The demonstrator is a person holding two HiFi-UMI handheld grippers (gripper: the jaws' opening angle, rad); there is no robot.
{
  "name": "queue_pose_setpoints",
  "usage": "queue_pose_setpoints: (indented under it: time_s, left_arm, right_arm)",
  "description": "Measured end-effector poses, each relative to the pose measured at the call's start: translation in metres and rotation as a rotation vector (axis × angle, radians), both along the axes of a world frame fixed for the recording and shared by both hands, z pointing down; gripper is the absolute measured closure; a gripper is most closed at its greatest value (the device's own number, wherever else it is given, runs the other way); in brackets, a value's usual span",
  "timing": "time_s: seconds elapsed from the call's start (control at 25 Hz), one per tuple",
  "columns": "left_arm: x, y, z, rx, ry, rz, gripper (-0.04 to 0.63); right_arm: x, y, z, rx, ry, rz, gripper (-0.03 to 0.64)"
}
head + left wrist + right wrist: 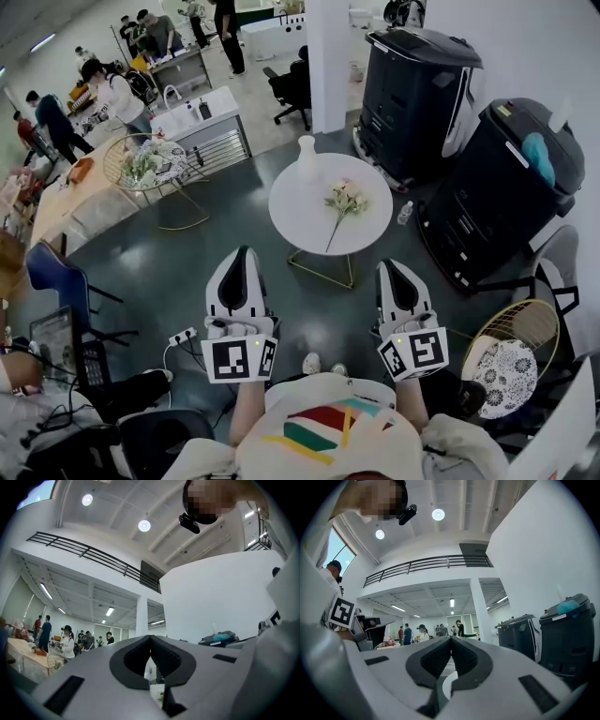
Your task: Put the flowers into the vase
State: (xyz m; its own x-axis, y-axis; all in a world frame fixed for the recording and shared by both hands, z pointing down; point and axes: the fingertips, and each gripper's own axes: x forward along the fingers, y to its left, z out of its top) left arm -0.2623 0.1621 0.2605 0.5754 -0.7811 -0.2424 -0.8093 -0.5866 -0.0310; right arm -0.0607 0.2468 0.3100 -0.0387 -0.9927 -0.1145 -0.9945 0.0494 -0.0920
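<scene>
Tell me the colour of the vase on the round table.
The vase is white, matching the round table; the head view shows it best.

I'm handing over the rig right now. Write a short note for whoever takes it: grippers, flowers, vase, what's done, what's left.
Left gripper: jaws shut, nothing in them, held short of the table.
Right gripper: jaws shut, nothing in them, also short of the table.
Flowers: lying on the table, blooms near its middle, stem pointing to the near edge.
Vase: upright at the table's far edge, no flowers in it.
Done: nothing yet.
Left: open a gripper, pick up the flowers, probably by the stem, and put them in the vase.
</scene>
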Motion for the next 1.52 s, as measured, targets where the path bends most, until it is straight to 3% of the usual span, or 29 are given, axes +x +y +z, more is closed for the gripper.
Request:
queue_pose_setpoints:
  time_s: [0.76, 0.92, 1.28, 1.52]
  left_arm:
    - [0.032, 0.038, 0.004, -0.002, -0.042, 0.017, 0.597]
    - [0.041, 0.045, 0.01, -0.001, -0.059, 0.03, 0.596]
    - [0.08, 0.019, 0.024, -0.019, -0.035, 0.097, 0.596]
    - [0.099, -0.025, 0.04, -0.042, -0.033, 0.118, 0.596]
  right_arm:
    - [0.036, 0.031, 0.033, -0.041, -0.146, 0.005, 0.603]
    - [0.035, 0.042, 0.039, -0.055, -0.138, -0.001, 0.603]
    - [0.078, 0.036, 0.048, -0.076, -0.117, 0.087, 0.603]
    - [0.089, -0.003, 0.055, -0.085, -0.097, 0.097, 0.603]
